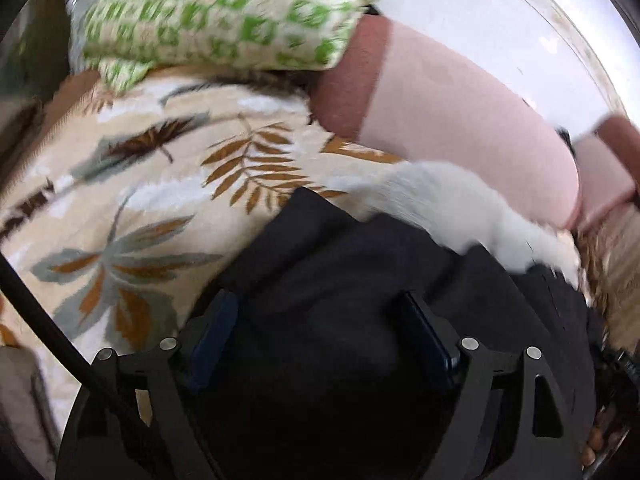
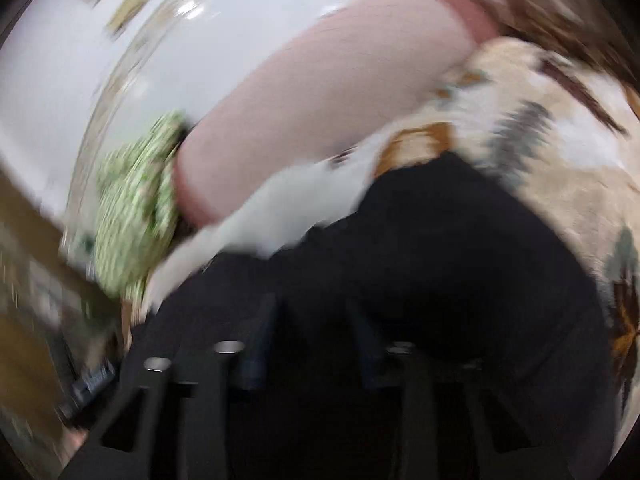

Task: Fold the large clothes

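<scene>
A black garment point(image 1: 340, 264) lies bunched on a leaf-patterned bedspread point(image 1: 132, 200). A white cloth point(image 1: 460, 208) lies along its far edge. My left gripper point(image 1: 320, 320) is open, its two fingers wide apart with black fabric between and under them. In the right wrist view, which is blurred by motion, the black garment point(image 2: 440, 260) fills the lower middle. My right gripper point(image 2: 312, 328) hangs over it with its fingers apart, and the white cloth point(image 2: 272, 216) lies beyond it.
A pink pillow with a darker end point(image 1: 460, 120) lies at the head of the bed and also shows in the right wrist view point(image 2: 320, 100). A green-and-cream patterned pillow point(image 1: 224, 20) lies beside it. A white wall point(image 1: 520, 20) is behind.
</scene>
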`<state>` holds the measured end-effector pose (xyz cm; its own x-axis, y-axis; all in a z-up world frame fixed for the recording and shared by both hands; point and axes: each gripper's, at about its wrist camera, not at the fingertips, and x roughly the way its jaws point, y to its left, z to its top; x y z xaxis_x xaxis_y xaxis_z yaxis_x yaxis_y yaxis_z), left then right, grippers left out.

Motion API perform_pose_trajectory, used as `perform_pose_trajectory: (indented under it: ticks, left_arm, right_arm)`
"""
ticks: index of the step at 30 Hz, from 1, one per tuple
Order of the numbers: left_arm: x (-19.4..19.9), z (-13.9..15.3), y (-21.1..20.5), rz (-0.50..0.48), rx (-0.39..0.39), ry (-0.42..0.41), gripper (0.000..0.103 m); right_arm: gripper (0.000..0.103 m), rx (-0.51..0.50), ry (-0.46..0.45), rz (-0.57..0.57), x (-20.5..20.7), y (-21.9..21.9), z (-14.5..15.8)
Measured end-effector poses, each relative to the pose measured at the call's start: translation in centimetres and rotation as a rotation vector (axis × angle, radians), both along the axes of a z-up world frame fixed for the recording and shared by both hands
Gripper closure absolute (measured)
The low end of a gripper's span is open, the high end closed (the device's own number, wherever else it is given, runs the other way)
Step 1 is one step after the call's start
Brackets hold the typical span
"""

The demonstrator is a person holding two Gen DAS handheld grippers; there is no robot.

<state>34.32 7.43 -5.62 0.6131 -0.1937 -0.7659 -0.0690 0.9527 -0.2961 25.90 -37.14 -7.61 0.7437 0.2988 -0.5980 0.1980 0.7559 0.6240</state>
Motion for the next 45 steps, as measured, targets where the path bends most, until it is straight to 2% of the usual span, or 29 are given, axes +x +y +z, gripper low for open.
perform_pose_trajectory:
  ticks: [3,5,6,8,9,10,12,15,17,18,20,21,23,25,27,30,35,45]
  left_arm:
    - [1.0,-1.6,1.9,0.035,-0.121,0.034,0.015]
    - [0.8,-1.4,2.5,0.058,-0.152,0.026,0.016]
    - [0.3,-0.8,2.5,0.075,-0.123,0.012,0.016]
    - [-1.1,0.9,2.3,0.122,-0.017,-0.03,0.016]
    - [-2.0,2.2,2.0,0.142,0.045,-0.065,0.016]
    - [-3.2,3.5,1.7,0.165,0.112,-0.104,0.015]
    - [-5.7,6.2,0.9,0.193,0.215,-0.176,0.015]
    - [-10.9,10.0,-0.3,0.205,0.333,-0.317,0.014]
    - [-15.8,12.0,-0.8,0.203,0.358,-0.42,0.002]
    - [-17.6,12.6,-0.8,0.199,0.344,-0.452,0.002]
    - [-22.1,13.2,-0.6,0.165,0.264,-0.498,0.0]
    - [-23.5,13.2,-0.3,0.143,0.228,-0.499,0.0]
    - [-26.1,12.8,-0.5,0.067,0.175,-0.483,0.0]
    - [-27.9,11.8,-1.0,0.0,0.144,-0.46,0.0]
    - [-29.1,10.6,-1.7,-0.059,0.134,-0.439,0.0]
    - [-30.3,8.9,-3.0,-0.05,0.193,-0.423,0.0]
    - [-31.5,7.3,-3.8,-0.037,0.248,-0.415,0.0]
    - [-31.1,4.1,-4.6,-0.005,0.355,-0.344,0.0]
  right_arm:
    - [0.086,-0.028,0.035,-0.142,-0.7,-3.3,-0.2]
    - [0.083,-0.014,0.051,-0.242,-1.7,-5.4,-0.5]
    - [0.083,-0.022,0.057,-0.292,-2.4,-6.2,-0.2]
    - [0.065,-0.093,0.064,-0.376,-3.8,-6.7,1.0]
    - [0.061,-0.127,0.054,-0.393,-4.5,-6.7,2.1]
    - [0.054,-0.16,0.04,-0.403,-5.2,-6.4,3.0]
    - [0.051,-0.21,-0.005,-0.404,-6.8,-5.1,5.3]
    - [0.041,-0.213,-0.082,-0.373,-9.2,-2.9,8.0]
    - [0.035,-0.221,-0.143,-0.346,-11.1,-0.9,9.9]
    - [0.034,-0.232,-0.165,-0.335,-11.5,0.3,10.8]
    - [0.029,-0.272,-0.219,-0.291,-13.3,2.7,12.6]
    - [0.027,-0.296,-0.246,-0.272,-14.5,4.1,13.4]
    - [0.015,-0.33,-0.285,-0.247,-17.1,6.4,13.9]
    - [0.011,-0.368,-0.301,-0.203,-19.3,9.0,13.6]
    - [0.011,-0.438,-0.279,-0.142,-21.3,11.8,12.2]
    - [0.011,-0.564,-0.234,-0.079,-23.4,15.1,9.8]
    - [0.011,-0.683,-0.201,-0.056,-24.6,17.0,7.0]
    - [0.011,-0.668,-0.144,-0.085,-23.7,16.8,5.4]
